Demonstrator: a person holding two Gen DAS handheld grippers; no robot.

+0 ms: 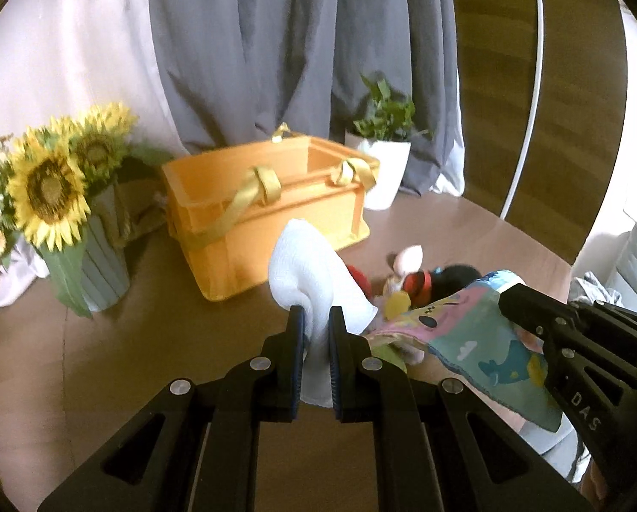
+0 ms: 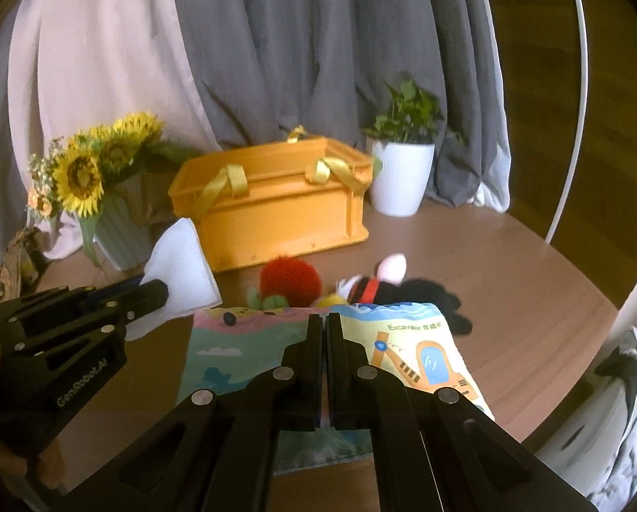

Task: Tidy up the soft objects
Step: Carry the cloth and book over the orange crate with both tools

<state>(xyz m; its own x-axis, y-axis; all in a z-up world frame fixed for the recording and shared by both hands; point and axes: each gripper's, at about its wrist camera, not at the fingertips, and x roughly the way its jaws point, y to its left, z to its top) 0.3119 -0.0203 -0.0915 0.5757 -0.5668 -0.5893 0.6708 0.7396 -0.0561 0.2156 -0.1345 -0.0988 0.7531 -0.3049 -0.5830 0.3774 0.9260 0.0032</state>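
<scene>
The left gripper (image 1: 317, 320) is clamped on a folded white terry cloth (image 1: 305, 273), lifted above the round brown wooden table (image 1: 126, 341). The right gripper (image 2: 325, 328) is pinched nearly closed on a colourful printed soft cloth book (image 2: 412, 350), which hangs over the table's near edge. Its page reads "Excavator"; the left gripper's body reads "GenRobot.AI", and the right one's shows "DAS".

Just beyond the book lie a red fuzzy plush ball (image 2: 290, 281) and a black, red and white plush doll (image 2: 378, 286), close together. Behind them stands an open orange plastic crate with gold ribbon handles (image 2: 276, 205), with bare tabletop to its right. A sunflower bouquet in a ribbed green vase (image 2: 100, 179) stands left of it, a white-potted green plant (image 2: 401, 170) right, and grey curtains (image 2: 297, 51) behind.
</scene>
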